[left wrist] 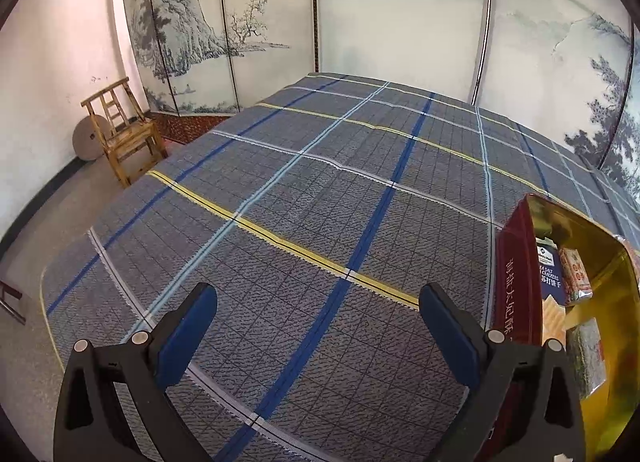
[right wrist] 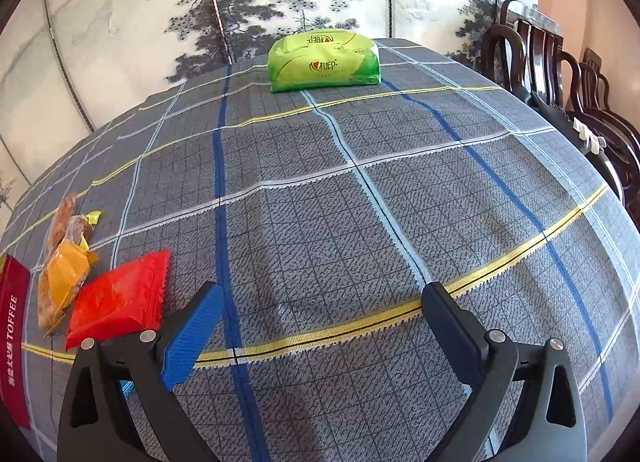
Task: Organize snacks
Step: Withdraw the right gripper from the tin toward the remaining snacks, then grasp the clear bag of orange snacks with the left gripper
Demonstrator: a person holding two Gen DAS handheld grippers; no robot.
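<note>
A dark red tin box [left wrist: 510, 282] with a gold inside stands at the right edge of the left wrist view and holds a blue cracker packet [left wrist: 550, 274] and other wrapped snacks. My left gripper [left wrist: 318, 294] hovers open over bare cloth just left of the box. In the right wrist view my right gripper [right wrist: 320, 294] is open above the cloth with nothing between its fingers. A red packet [right wrist: 120, 298] lies just left of its left finger, beside a yellow-orange packet [right wrist: 64, 278] and a clear-wrapped snack [right wrist: 66, 218]. A green bag [right wrist: 324, 60] sits far back. The red box side [right wrist: 14, 342] shows at far left.
A blue-grey plaid cloth [right wrist: 360, 202] covers the table. A painted folding screen [left wrist: 360, 14] stands behind it. A wooden chair [left wrist: 124, 134] is off the far left corner and dark chairs [right wrist: 560, 74] line the right side.
</note>
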